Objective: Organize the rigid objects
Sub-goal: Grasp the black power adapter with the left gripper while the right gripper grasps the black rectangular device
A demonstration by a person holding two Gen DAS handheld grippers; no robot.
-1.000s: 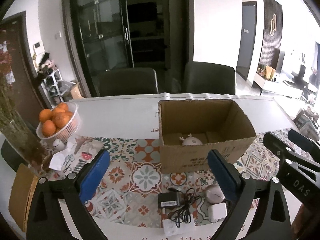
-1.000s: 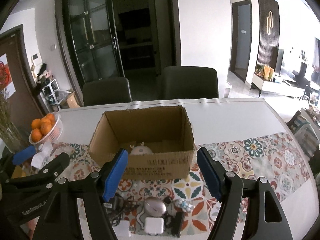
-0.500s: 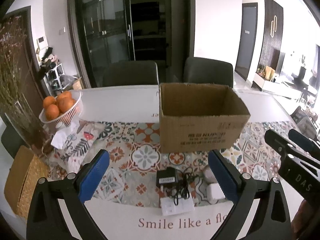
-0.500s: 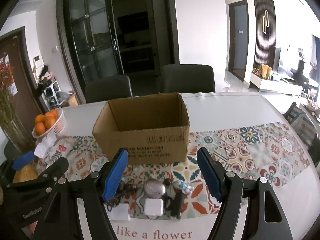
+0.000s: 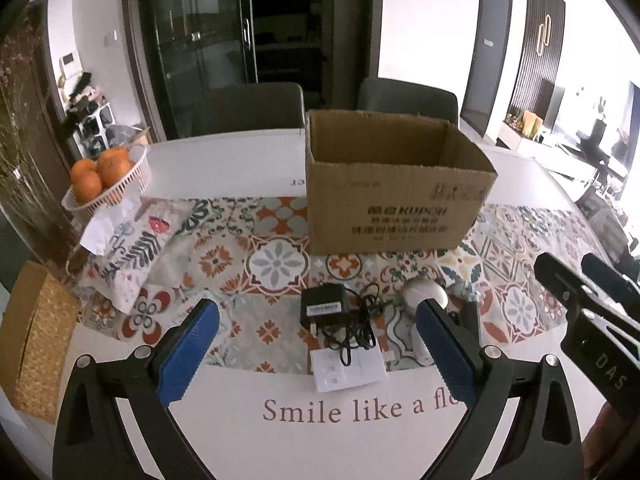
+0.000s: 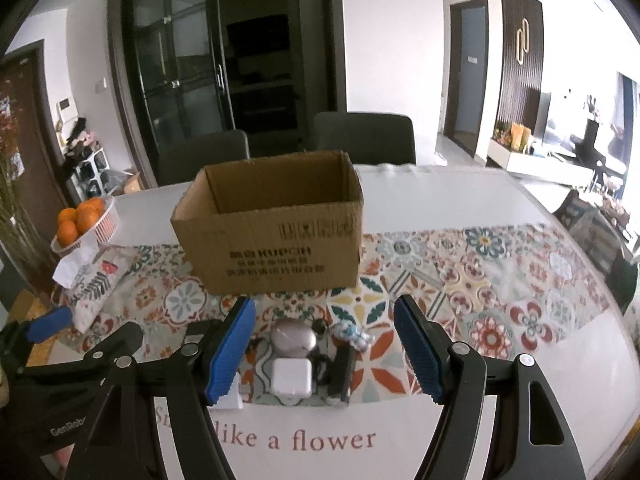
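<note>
Both hand-held grippers, left (image 5: pixel 318 344) and right (image 6: pixel 324 346), hang spread and empty over the white charger block (image 6: pixel 291 376), lower centre: light, stiff, smooth-sided, likely best pinched across its flat faces.

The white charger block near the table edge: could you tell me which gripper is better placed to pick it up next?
Probably the right gripper. It is open, and the white charger block lies between its fingers. The left gripper, also open, frames the black adapter instead.
</note>
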